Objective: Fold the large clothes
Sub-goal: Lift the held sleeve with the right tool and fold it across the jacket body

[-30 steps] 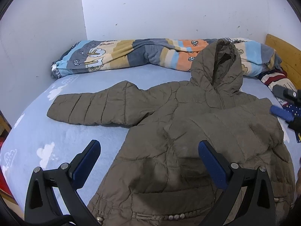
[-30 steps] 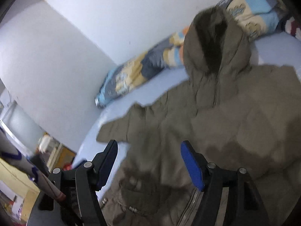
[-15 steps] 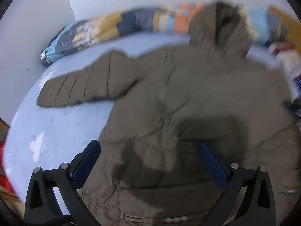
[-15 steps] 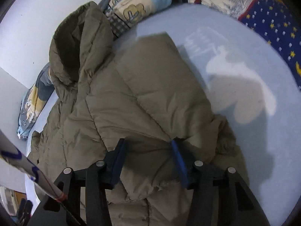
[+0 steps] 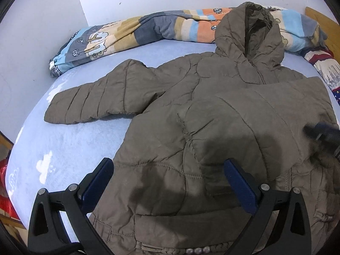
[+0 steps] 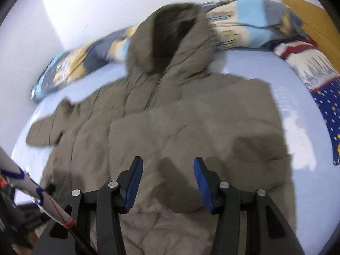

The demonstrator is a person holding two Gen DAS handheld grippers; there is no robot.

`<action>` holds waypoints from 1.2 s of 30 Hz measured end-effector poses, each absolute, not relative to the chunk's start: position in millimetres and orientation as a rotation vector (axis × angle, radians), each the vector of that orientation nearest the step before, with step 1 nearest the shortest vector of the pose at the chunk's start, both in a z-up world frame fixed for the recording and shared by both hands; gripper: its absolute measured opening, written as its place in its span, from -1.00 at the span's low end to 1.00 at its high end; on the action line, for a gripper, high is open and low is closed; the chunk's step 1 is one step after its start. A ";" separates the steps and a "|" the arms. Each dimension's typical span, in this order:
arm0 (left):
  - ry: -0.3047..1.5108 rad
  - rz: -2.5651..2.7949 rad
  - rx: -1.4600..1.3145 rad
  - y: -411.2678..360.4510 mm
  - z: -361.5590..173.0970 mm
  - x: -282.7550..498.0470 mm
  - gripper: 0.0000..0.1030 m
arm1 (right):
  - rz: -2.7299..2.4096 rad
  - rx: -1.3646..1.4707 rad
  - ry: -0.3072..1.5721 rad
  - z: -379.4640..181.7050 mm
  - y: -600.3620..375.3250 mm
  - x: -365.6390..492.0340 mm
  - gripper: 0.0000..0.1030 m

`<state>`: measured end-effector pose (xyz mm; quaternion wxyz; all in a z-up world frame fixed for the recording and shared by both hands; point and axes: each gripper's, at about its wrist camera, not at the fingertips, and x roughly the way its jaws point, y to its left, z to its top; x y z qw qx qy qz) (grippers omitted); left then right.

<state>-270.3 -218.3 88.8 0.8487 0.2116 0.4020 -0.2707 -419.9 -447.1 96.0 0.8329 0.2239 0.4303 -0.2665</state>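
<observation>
One jacket (image 5: pixel 212 114) flat on bed (image 5: pixel 63 144); two grippers, left (image 5: pixel 170 182) and right (image 6: pixel 167 180), fingers spread, empty.

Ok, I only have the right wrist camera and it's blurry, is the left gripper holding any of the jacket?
Observer: No, the left gripper is open over the lower front of the jacket, gripping nothing.
Operator: And the far sleeve?
Observer: The sleeve lies stretched out on the bed sheet, not folded in.
Operator: Anything at the hem?
Observer: A row of metal snaps runs along the bottom edge.
</observation>
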 end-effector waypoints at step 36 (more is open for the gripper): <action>0.833 -0.409 0.160 -104.3 132.7 -186.6 1.00 | -0.389 0.123 1.033 121.2 -311.7 -276.5 -0.67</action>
